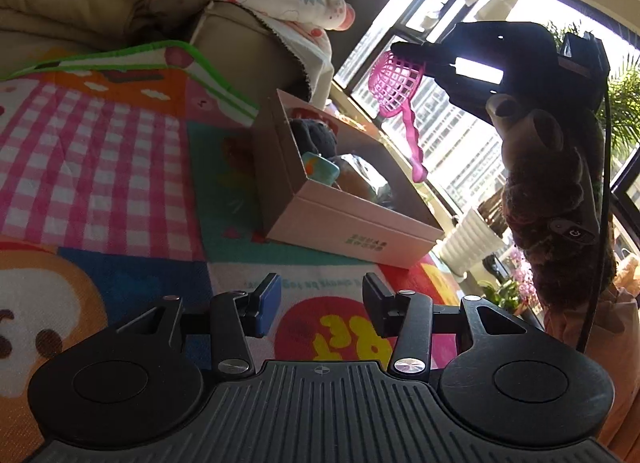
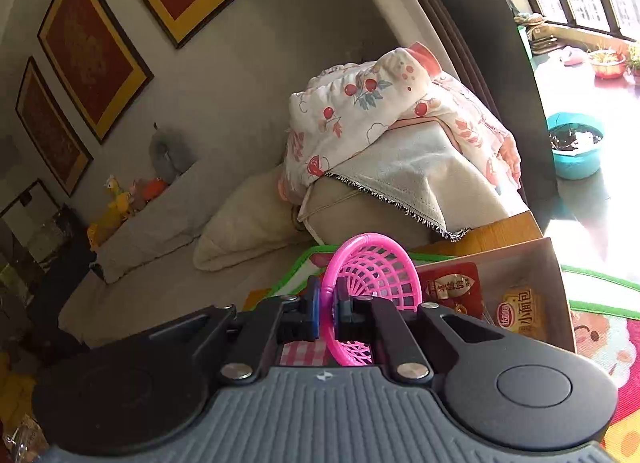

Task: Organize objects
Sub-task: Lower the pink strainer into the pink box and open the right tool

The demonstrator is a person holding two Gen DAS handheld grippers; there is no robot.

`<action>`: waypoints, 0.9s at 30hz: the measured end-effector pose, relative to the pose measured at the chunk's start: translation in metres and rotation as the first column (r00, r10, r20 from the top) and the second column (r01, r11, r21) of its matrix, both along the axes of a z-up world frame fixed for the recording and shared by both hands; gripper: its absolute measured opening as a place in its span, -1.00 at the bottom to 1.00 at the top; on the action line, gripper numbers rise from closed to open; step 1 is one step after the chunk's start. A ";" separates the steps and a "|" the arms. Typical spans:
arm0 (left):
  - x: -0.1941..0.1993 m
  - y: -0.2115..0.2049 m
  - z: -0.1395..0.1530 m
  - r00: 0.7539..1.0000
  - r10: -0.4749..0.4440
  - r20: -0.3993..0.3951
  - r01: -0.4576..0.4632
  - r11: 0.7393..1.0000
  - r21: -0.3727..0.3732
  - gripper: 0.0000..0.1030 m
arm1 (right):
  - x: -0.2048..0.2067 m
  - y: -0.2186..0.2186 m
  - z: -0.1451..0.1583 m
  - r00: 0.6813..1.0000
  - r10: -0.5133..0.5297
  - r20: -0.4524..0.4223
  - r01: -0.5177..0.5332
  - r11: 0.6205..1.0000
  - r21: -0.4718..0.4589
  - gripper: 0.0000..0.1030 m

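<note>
1. Grip, right gripper (image 2: 327,305): the fingers are drawn narrow onto the rim of the pink strainer (image 2: 370,295), the blue pad (image 2: 314,309) on the left of the rim and the dark pad on the right. The hold is on a thin plastic edge, so a slip or twist is judged likely if the tool is swung quickly.

2. Left gripper (image 1: 321,303): its fingers are spread wide with nothing between them, held above the play mat (image 1: 100,151) on the near side of the box.

3. Step in hand, as judged: the strainer is to be carried over the cardboard box (image 1: 352,223) and let go inside it. The basket end is best lowered until it is below the box wall before the fingers are parted, with the long handle (image 1: 414,143) kept pointing into the opening, not across the rim.

4. Box contents: a dark soft item (image 1: 314,137) and a turquoise object (image 1: 320,169) are seen on the left; free room seems to lie toward the far right.

5. Left wrist view only: the strainer's full length, hanging well above the box, and the person's hand (image 1: 540,183) on the right tool.

6. Right wrist view only: the pad contact on the rim, and red and yellow snack packets (image 2: 454,287) lying in the box.

7. Sofa (image 2: 248,215) and window (image 1: 452,143) lie farthest.
</note>
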State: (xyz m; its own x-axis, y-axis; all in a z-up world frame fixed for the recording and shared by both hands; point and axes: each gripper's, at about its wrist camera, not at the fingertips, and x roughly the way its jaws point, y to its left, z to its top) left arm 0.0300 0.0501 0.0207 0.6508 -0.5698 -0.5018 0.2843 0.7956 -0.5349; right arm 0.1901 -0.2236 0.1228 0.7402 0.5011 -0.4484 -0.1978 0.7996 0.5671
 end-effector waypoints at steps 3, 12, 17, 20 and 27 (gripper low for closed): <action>0.004 0.009 -0.001 1.000 0.027 -0.005 -0.027 1.000 0.000 -0.04 | 0.029 -0.006 -0.026 0.998 0.006 -0.057 -0.002 0.998 0.065 -0.89; 0.015 0.010 -0.011 0.999 0.040 -0.035 -0.040 0.999 0.005 -0.04 | 0.022 -0.051 -0.059 0.988 -0.121 -0.093 0.109 0.986 -0.125 -0.52; 0.021 -0.005 -0.015 0.999 0.008 -0.047 -0.007 1.000 0.009 -0.04 | -0.009 -0.058 -0.048 0.974 -0.219 0.061 0.224 0.875 -0.429 0.23; 0.022 -0.014 -0.016 0.999 -0.010 -0.047 0.011 1.000 0.018 -0.04 | -0.028 -0.042 -0.046 0.970 -0.189 0.151 0.242 0.788 -0.566 0.34; 0.019 -0.022 -0.002 1.000 -0.015 -0.001 0.015 0.999 0.049 -0.05 | -0.080 -0.020 -0.058 0.982 -0.111 0.155 0.181 0.801 -0.571 0.46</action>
State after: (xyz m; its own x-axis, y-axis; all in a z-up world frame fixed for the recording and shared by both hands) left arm 0.0486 0.0281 0.0192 0.6424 -0.5540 -0.5295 0.2958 0.8166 -0.4956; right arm 0.1104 -0.2433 0.0650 0.8444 0.0554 -0.5329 -0.0839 0.9960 -0.0294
